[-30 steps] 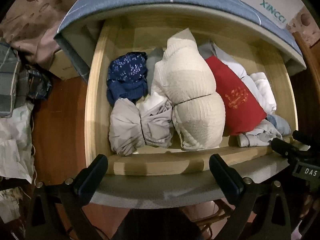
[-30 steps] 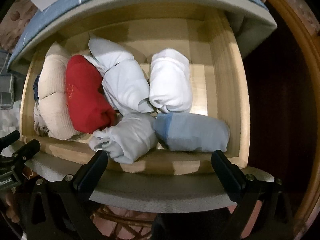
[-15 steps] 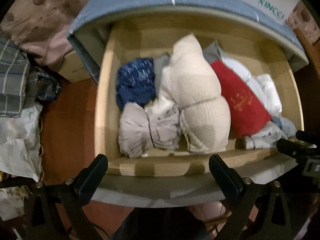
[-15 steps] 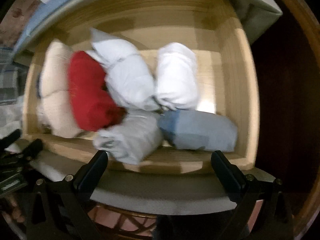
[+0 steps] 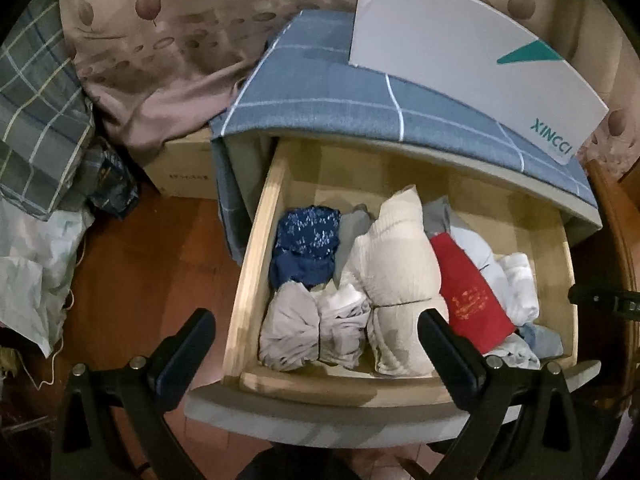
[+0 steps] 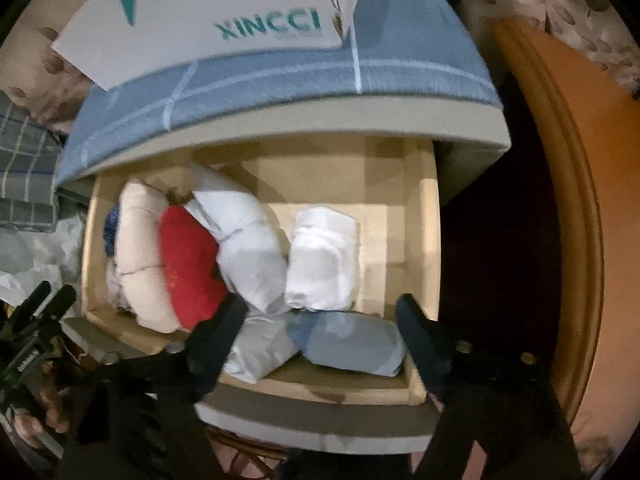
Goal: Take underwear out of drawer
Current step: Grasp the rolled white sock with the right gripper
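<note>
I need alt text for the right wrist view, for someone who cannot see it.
An open pale wooden drawer holds rolled underwear bundles: cream, red, pale blue-white, white, light grey and blue-grey. The right gripper hangs above the drawer's front edge, its black fingers closing on nothing. A white XINCCI box lies on the blue checked top.

Bedroom: bedding point(image 5: 168, 40), open clothes drawer point(image 5: 256, 264).
</note>
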The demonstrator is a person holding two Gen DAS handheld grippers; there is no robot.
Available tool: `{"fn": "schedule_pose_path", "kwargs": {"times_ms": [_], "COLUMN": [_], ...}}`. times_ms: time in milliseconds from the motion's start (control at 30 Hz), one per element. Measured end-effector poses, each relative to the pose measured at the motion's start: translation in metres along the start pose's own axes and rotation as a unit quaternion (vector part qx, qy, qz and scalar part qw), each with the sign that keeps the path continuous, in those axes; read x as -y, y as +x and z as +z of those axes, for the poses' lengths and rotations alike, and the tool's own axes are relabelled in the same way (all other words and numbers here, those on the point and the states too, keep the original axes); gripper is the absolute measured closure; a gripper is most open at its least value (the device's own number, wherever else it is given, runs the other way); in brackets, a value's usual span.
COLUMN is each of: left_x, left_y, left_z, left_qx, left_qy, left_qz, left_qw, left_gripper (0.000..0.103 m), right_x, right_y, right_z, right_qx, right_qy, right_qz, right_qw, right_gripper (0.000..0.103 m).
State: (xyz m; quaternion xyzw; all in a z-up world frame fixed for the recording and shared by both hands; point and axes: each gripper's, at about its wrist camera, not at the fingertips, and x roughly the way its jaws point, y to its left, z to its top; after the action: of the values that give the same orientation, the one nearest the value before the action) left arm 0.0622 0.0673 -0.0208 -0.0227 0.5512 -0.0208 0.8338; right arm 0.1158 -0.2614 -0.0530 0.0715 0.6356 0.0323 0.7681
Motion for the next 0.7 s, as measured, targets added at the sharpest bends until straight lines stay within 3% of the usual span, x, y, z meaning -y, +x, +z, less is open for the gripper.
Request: {"fn": "schedule_pose_path", "kwargs": {"times_ms": [100,700], "left_x": [-0.001,-0.004], "left_y": [0.007,0.018], "left_z": [-0.006,-0.006], "left_qx": [-0.006,-0.030], "left_qy": [0.009,-0.001], "left_qz": [0.006,-0.019], "left_qw": [0.9999,0.9994], "left_gripper": [0.000,0.000], "right_x": [-0.004,-0.014], "right_y": [0.015,0.090], "right_z": [0.003,0.022], "right_qx": [-0.017,-0.056], "right_qy": [0.009,0.020], "right_qz": [0.009,-0.033], "right_qw": [1.000,0.998], "right_gripper": [0.045,0.050]}}
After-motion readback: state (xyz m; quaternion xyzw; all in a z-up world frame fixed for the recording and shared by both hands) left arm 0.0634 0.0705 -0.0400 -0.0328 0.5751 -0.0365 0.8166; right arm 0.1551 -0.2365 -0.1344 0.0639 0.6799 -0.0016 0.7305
